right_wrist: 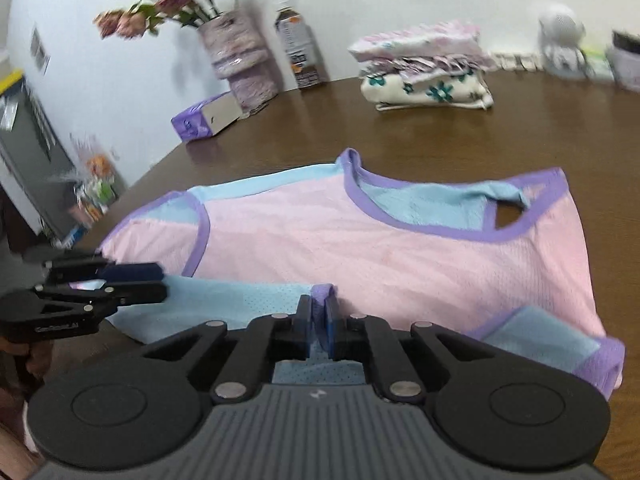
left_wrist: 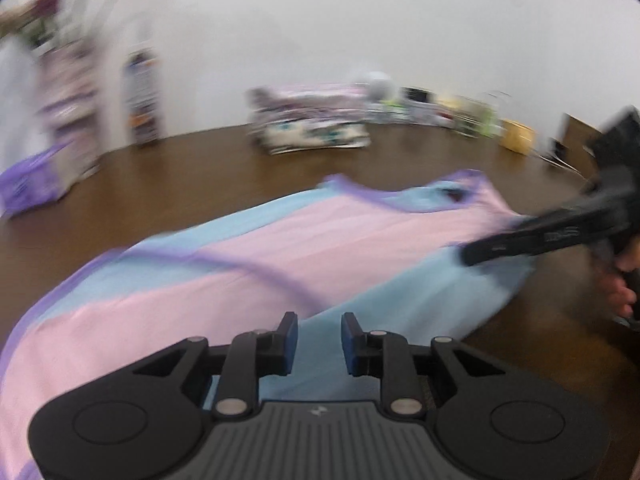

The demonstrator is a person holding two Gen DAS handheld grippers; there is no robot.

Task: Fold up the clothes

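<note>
A sleeveless top (right_wrist: pixel 320 232) in pink and light blue with purple trim lies spread on the brown table (right_wrist: pixel 400 132). Its neckline points toward the far side. In the right wrist view my right gripper (right_wrist: pixel 319 308) is shut on a purple-trimmed edge of the blue fabric at the near side. My left gripper (left_wrist: pixel 319 330) stands open just above the top's (left_wrist: pixel 248 264) blue panel, with nothing between its fingers. That left gripper (right_wrist: pixel 162 282) also shows at the garment's left edge in the right wrist view. The right gripper (left_wrist: pixel 470 256) reaches in from the right in the left wrist view.
A stack of folded clothes (right_wrist: pixel 424 76) sits at the far side of the table. A purple tissue box (right_wrist: pixel 200 118), a vase of flowers (right_wrist: pixel 240 56) and a bottle (right_wrist: pixel 298 48) stand at the back left. Small items line the back right. A hand (left_wrist: pixel 624 292) holds the right gripper.
</note>
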